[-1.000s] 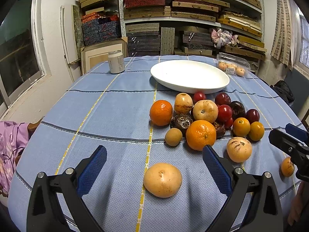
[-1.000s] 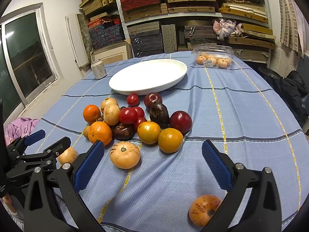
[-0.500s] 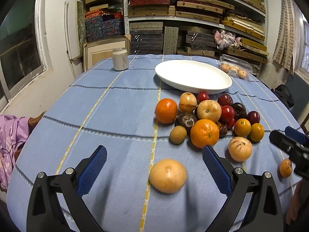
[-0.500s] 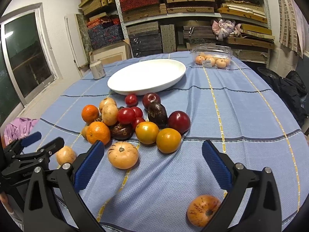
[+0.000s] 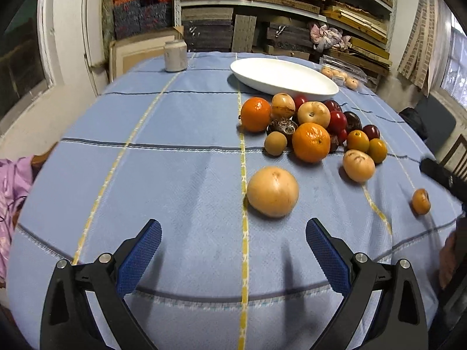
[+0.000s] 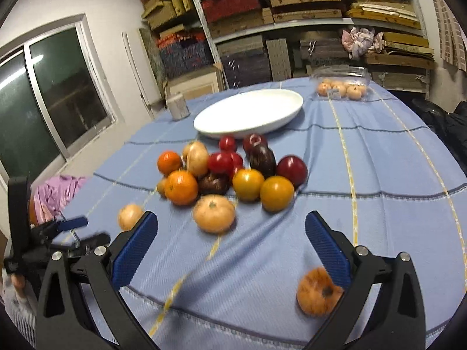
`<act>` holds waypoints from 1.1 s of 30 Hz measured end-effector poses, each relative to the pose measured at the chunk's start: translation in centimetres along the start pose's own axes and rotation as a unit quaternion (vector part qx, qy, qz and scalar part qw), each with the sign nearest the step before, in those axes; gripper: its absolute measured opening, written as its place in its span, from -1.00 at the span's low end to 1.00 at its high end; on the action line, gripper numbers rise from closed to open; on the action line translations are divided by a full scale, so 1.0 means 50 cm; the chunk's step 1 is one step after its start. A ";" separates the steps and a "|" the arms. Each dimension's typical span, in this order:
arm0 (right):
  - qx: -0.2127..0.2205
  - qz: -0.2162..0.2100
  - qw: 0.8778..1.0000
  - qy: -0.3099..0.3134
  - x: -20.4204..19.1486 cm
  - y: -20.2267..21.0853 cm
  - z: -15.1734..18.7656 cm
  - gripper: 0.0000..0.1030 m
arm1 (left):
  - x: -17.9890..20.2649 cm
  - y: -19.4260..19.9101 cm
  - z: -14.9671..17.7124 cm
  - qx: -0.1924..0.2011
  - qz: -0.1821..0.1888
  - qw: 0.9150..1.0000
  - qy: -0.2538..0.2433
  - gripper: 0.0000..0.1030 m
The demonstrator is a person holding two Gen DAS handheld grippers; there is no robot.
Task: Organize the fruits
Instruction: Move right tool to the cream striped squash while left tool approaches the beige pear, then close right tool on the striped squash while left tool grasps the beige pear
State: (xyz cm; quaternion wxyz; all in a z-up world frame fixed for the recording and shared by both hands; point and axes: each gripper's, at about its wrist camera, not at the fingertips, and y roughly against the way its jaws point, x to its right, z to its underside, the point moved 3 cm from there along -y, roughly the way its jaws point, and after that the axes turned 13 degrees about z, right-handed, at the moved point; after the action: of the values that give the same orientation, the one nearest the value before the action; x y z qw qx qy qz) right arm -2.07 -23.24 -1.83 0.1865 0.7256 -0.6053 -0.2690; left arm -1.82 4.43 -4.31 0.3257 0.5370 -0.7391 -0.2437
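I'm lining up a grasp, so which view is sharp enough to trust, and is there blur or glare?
Left wrist view: sharp, the pale fruit ahead is crisp, with soft shadows under the fingers. Right wrist view: motion-blurred, the small orange fruit by the right finger smeared. Both: fisheye bending, dark corners, no glare on the plate.

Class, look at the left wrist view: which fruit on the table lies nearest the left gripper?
The large tan round fruit, alone on the blue cloth just ahead of the open left gripper. All the other fruits lie farther back or off right.
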 end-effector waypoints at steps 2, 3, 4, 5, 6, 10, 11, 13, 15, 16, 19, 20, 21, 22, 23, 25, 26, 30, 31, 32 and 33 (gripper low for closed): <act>-0.008 0.003 1.000 0.009 -0.010 -0.001 0.010 0.92 | 0.001 -0.016 -0.016 -0.007 0.009 1.000 0.003 0.93; -0.010 0.007 1.000 0.014 -0.011 -0.002 0.013 0.92 | 0.006 -0.028 -0.025 -0.010 0.008 1.000 -0.004 0.93; -0.011 0.007 1.000 0.018 -0.014 -0.003 0.014 0.92 | 0.011 -0.035 -0.029 -0.012 0.005 1.000 -0.012 0.93; -0.011 0.007 1.000 0.021 -0.017 -0.004 0.016 0.92 | 0.022 -0.048 -0.033 -0.019 -0.001 0.999 -0.030 0.93; -0.012 0.009 1.000 0.024 -0.019 -0.006 0.017 0.92 | 0.032 -0.058 -0.035 -0.025 -0.002 0.999 -0.045 0.93; -0.031 0.006 0.998 0.049 -0.038 -0.026 0.018 0.88 | 0.057 -0.088 -0.037 -0.044 -0.007 0.996 -0.081 0.93; -0.039 0.001 0.998 0.055 -0.045 -0.033 0.017 0.78 | 0.060 -0.092 -0.038 -0.047 -0.003 0.995 -0.084 0.92; -0.056 -0.007 0.996 0.065 -0.055 -0.050 0.014 0.44 | 0.063 -0.098 -0.043 -0.047 0.006 0.995 -0.085 0.80; -0.059 -0.004 0.996 0.070 -0.060 -0.063 0.006 0.39 | 0.058 -0.113 -0.048 -0.057 0.010 0.995 -0.076 0.70; -0.059 -0.003 0.996 0.071 -0.062 -0.068 0.004 0.39 | 0.055 -0.122 -0.049 -0.066 0.015 0.995 -0.070 0.64; -0.075 -0.011 0.994 0.075 -0.073 -0.095 -0.006 0.39 | 0.052 -0.134 -0.047 -0.079 0.025 0.995 -0.063 0.57; -0.080 -0.011 0.994 0.076 -0.075 -0.104 -0.008 0.39 | 0.055 -0.133 -0.045 -0.078 0.027 0.995 -0.064 0.56; -0.085 -0.009 0.993 0.077 -0.077 -0.114 -0.009 0.39 | 0.058 -0.135 -0.044 -0.080 0.026 0.994 -0.068 0.56; -0.089 -0.007 0.993 0.078 -0.079 -0.121 -0.011 0.39 | 0.060 -0.136 -0.044 -0.081 0.023 0.994 -0.071 0.55; -0.094 -0.004 0.992 0.082 -0.084 -0.131 -0.013 0.40 | 0.062 -0.138 -0.044 -0.081 0.024 0.994 -0.072 0.53; -0.099 0.003 0.991 0.090 -0.092 -0.145 -0.014 0.40 | 0.062 -0.139 -0.045 -0.081 0.025 0.994 -0.070 0.51; -0.100 0.010 0.990 0.095 -0.096 -0.153 -0.014 0.39 | 0.062 -0.139 -0.046 -0.081 0.025 0.994 -0.070 0.49; -0.111 0.017 0.988 0.108 -0.106 -0.179 -0.010 0.13 | 0.067 -0.134 -0.046 -0.076 0.022 0.994 -0.075 0.22; -0.114 0.016 0.987 0.111 -0.108 -0.185 -0.008 0.07 | 0.069 -0.133 -0.045 -0.075 0.021 0.994 -0.076 0.15; -0.117 0.015 0.986 0.114 -0.111 -0.190 -0.007 -0.05 | 0.070 -0.133 -0.046 -0.074 0.020 0.994 -0.075 0.12; -0.118 0.018 0.986 0.118 -0.114 -0.194 -0.006 -0.09 | 0.070 -0.133 -0.047 -0.073 0.019 0.994 -0.074 0.05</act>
State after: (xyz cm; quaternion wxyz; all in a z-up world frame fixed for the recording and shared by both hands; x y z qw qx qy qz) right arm 4.95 -15.75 -6.42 0.3457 0.7143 -0.5557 -0.2479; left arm 3.38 -0.92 -6.70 0.3132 0.4779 -0.7515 -0.3297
